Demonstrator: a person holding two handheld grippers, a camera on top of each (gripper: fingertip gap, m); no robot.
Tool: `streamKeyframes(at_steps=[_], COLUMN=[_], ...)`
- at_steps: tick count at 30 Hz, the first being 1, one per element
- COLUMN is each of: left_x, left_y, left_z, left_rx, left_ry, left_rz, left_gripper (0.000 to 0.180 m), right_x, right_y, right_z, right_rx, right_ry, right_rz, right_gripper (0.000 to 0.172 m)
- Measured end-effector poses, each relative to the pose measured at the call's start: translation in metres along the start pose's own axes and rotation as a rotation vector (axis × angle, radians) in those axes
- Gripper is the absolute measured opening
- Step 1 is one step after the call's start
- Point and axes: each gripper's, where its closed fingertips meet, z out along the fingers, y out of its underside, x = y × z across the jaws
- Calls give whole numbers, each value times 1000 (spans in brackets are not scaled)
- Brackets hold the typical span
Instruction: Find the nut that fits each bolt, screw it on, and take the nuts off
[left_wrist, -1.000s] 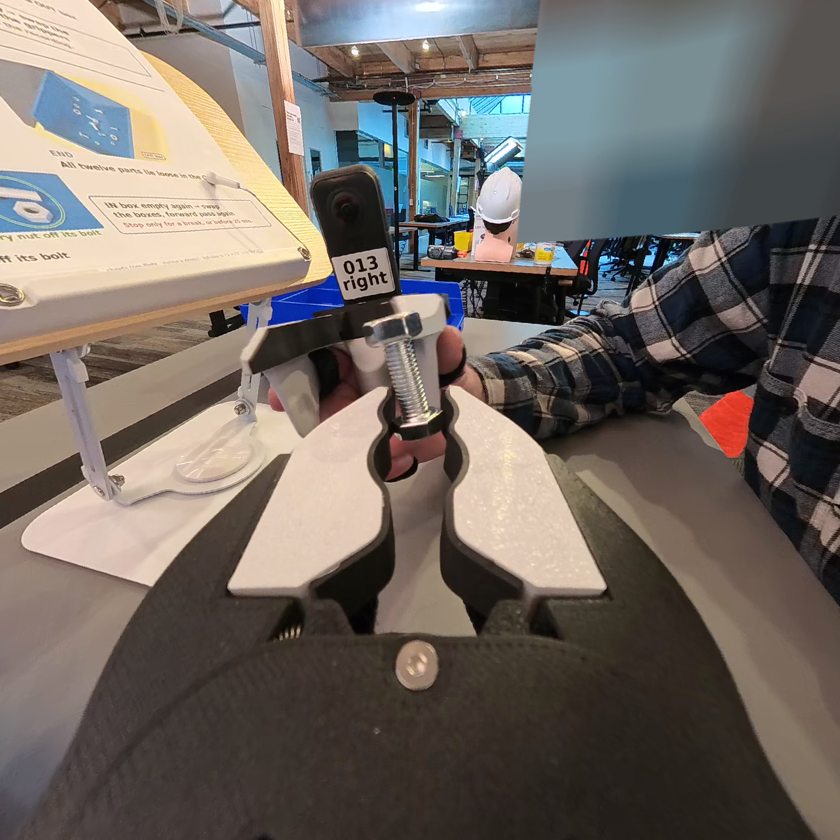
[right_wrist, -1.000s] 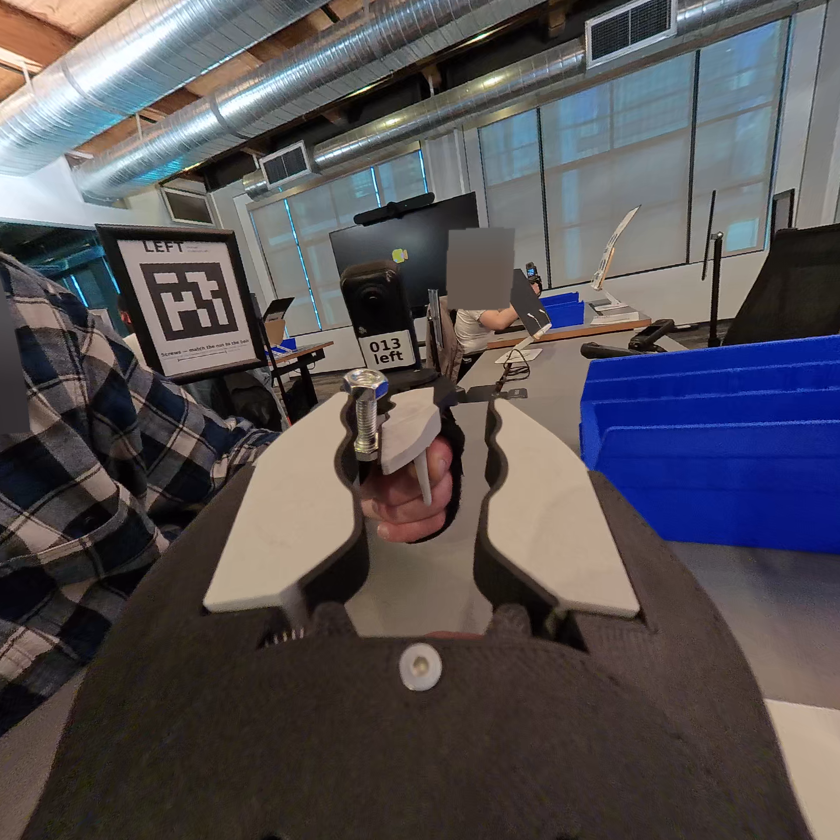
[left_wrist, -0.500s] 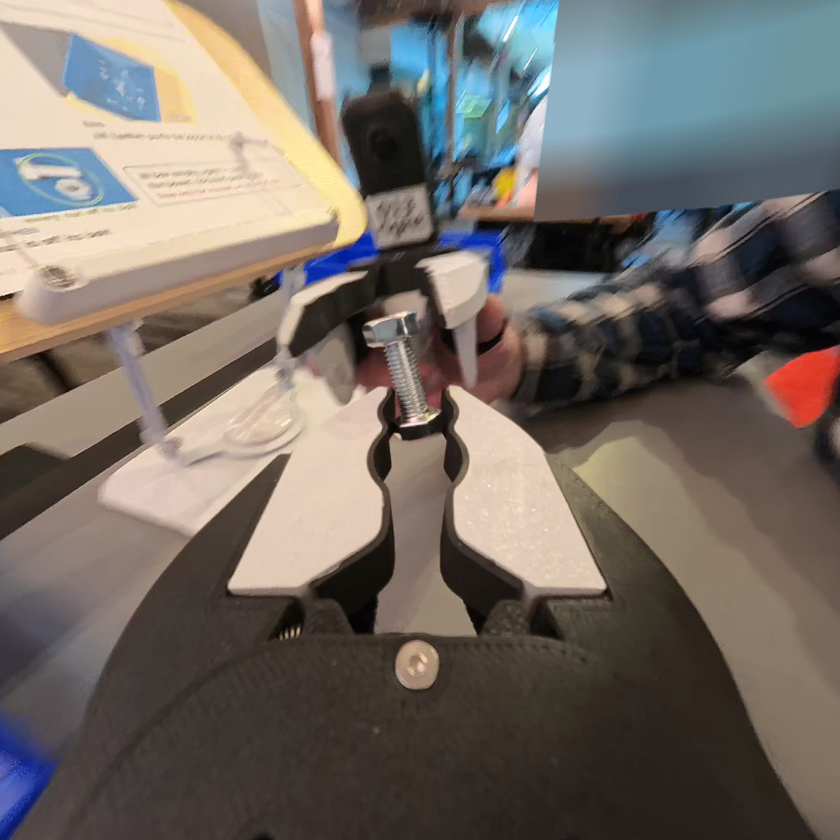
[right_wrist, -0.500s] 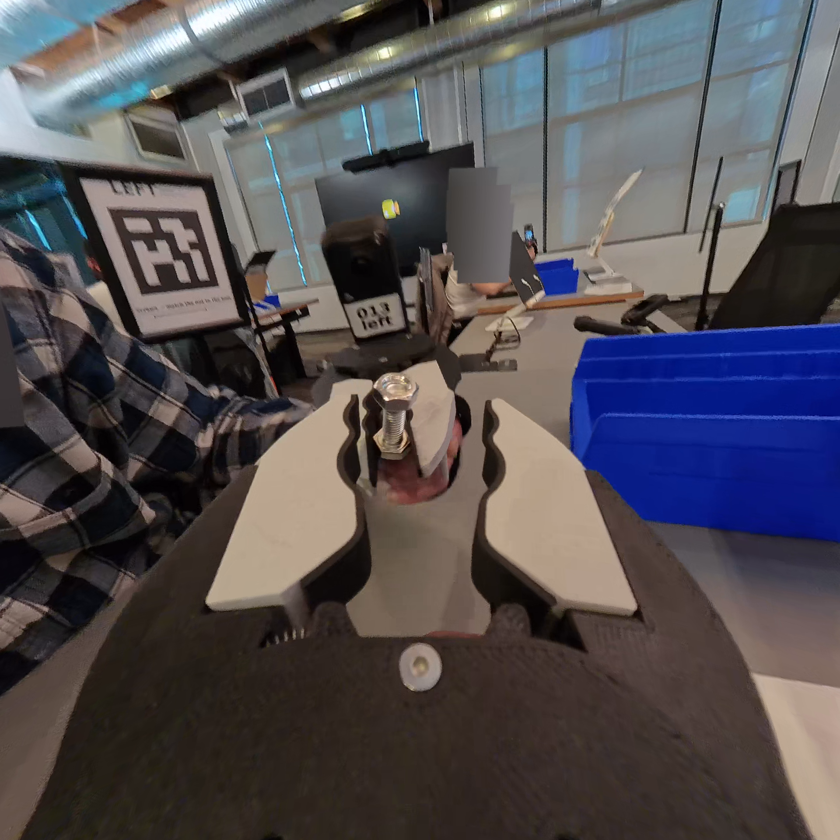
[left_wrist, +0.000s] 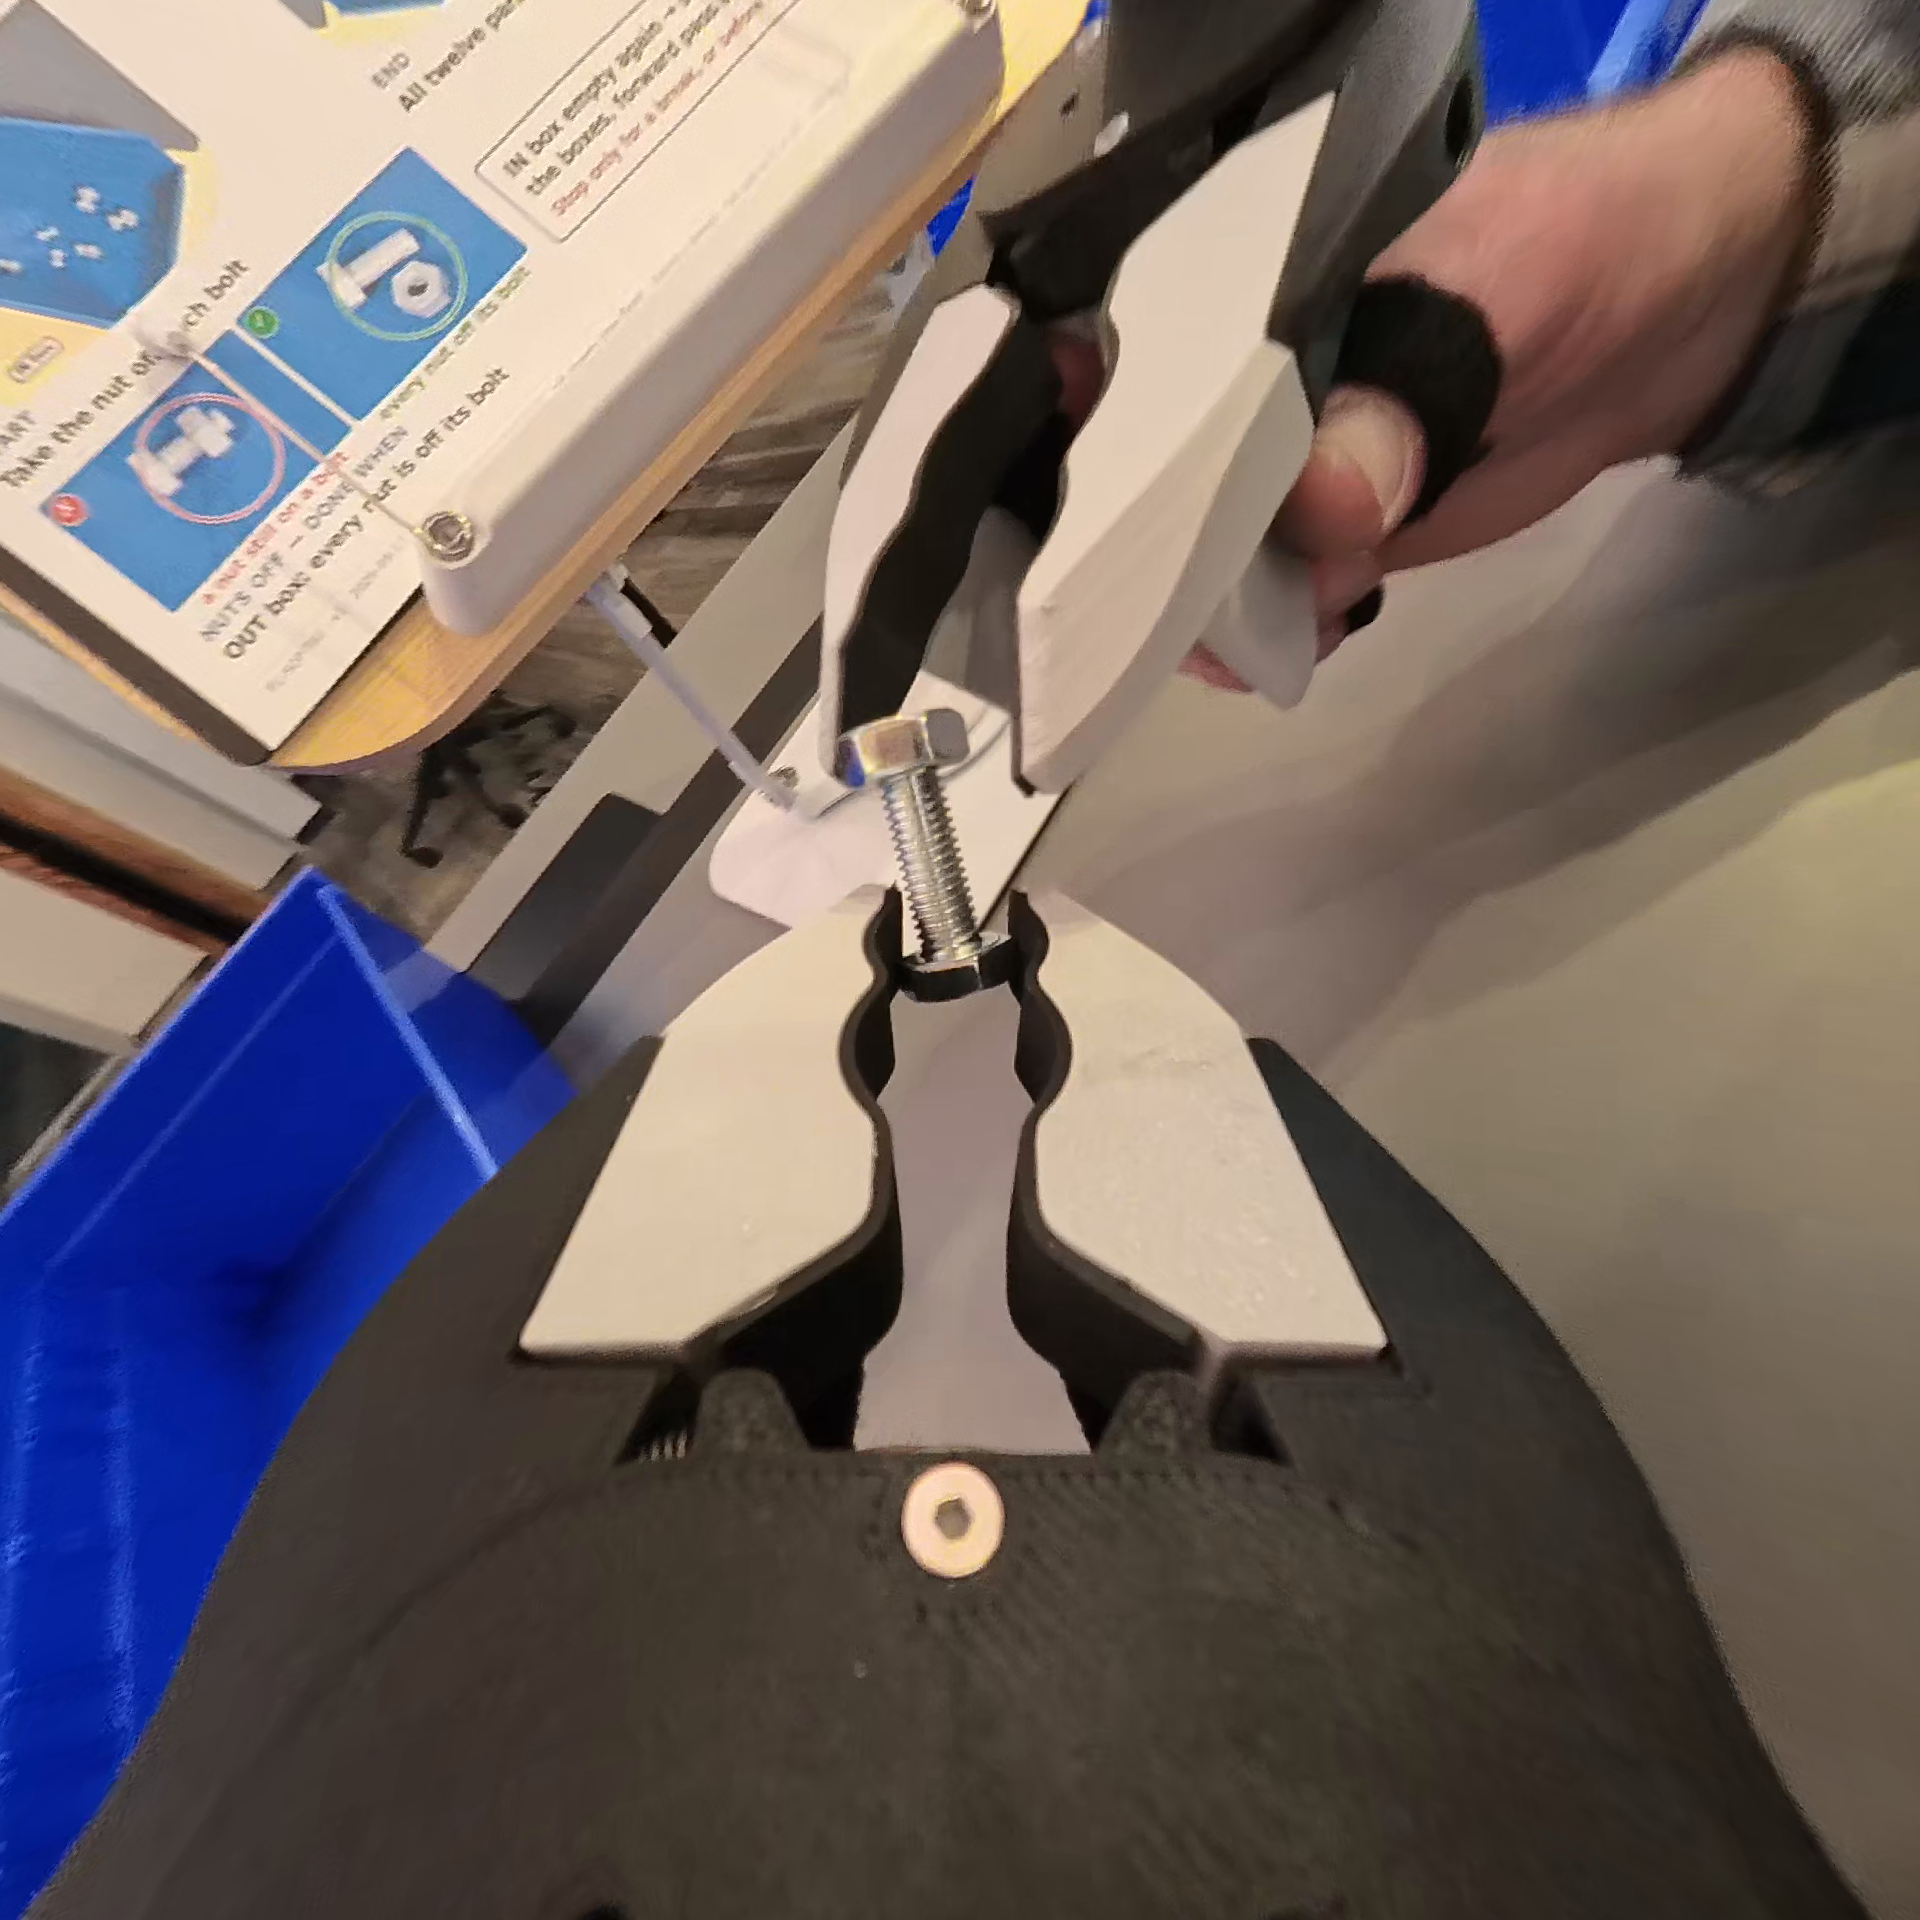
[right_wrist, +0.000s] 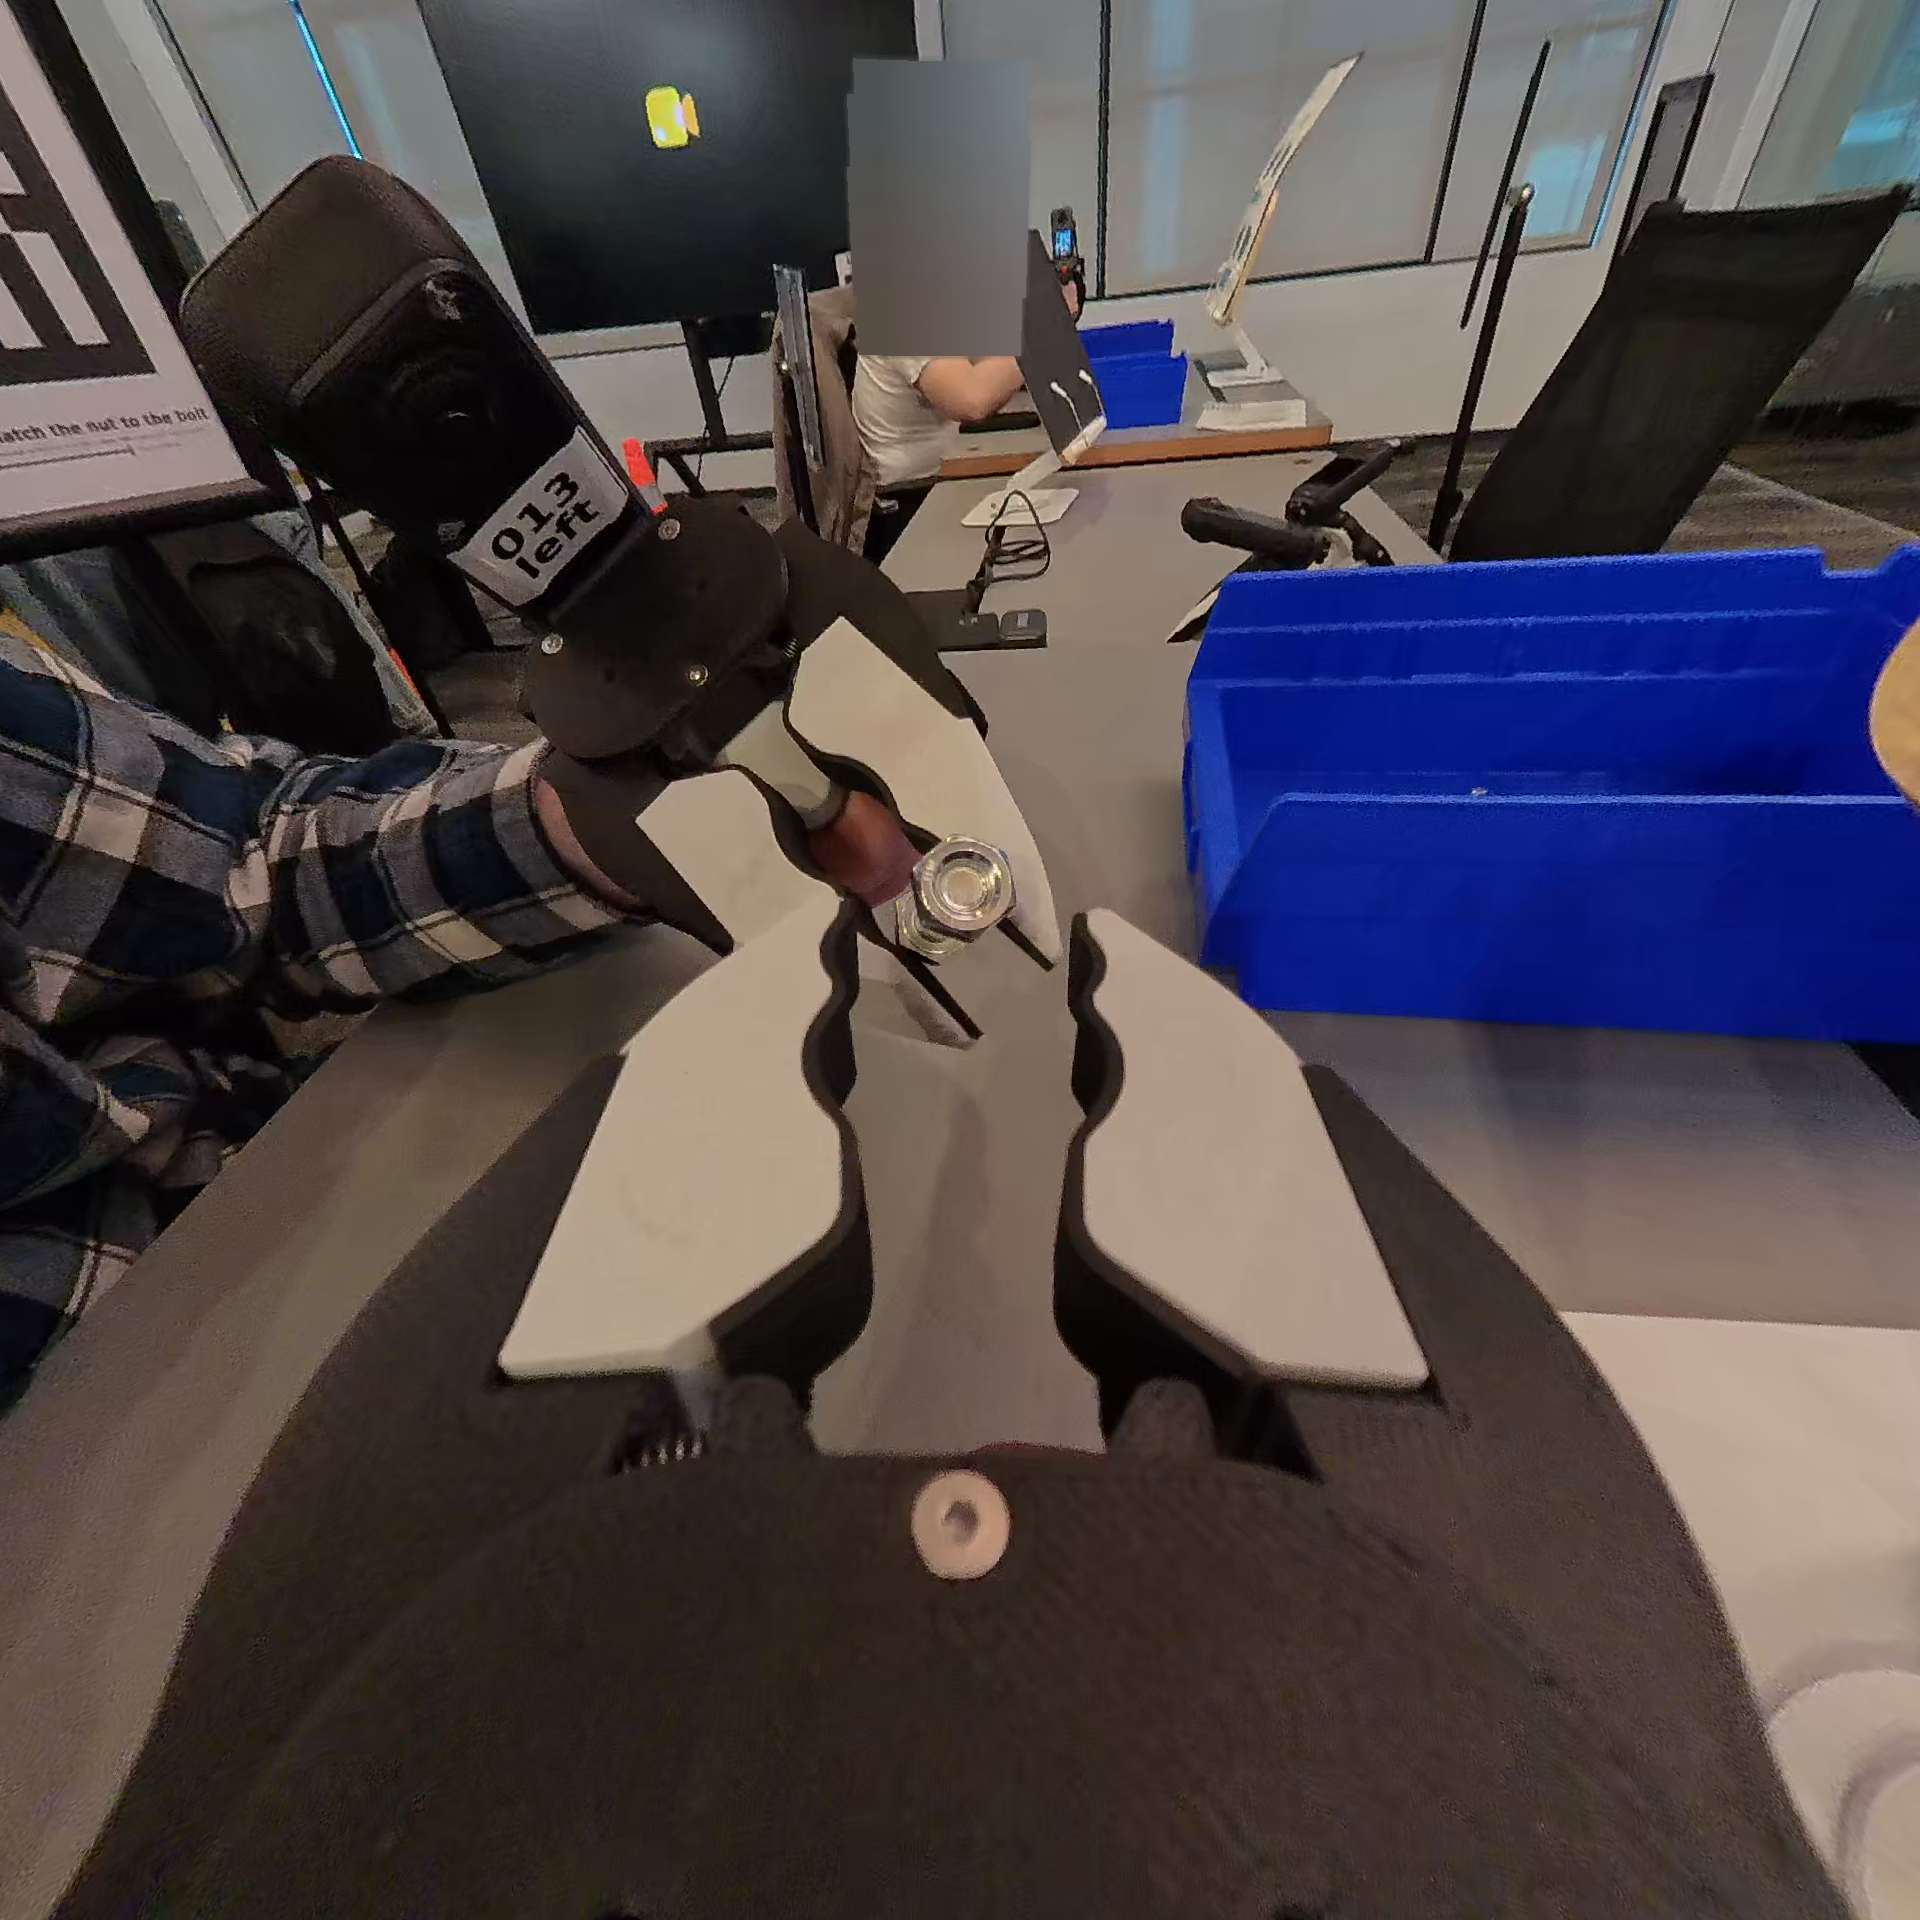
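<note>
Your left tool (left_wrist: 951, 971) clamps silver hex nut (left_wrist: 951, 977), steadying threaded steel bolt (left_wrist: 925, 842); your right tool (right_wrist: 961, 971) gapes around bolt head, ready to turn it.

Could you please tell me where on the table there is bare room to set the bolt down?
Bare grey table lies in front of the blue bin, and more beside the right gripper. It is crowded around the bolt, where both grippers meet, and by the sign's white stand base.

Grey tables (right_wrist: 1132, 727), tall windows (right_wrist: 1299, 135), black monitor (right_wrist: 665, 156), black chair (right_wrist: 1683, 374), wooden board (left_wrist: 582, 582)
</note>
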Motion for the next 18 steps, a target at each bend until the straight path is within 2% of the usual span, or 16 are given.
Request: streamKeyframes(at_steps=[18], left_x=[8], left_y=[3], left_z=[1], left_rx=[-12], left_ry=[50], left_rz=[28], left_gripper=[19], right_x=[-5], right_y=[2], right_z=[2], right_rx=[-39], right_ry=[-11], right_rz=[-24], right_gripper=[18])
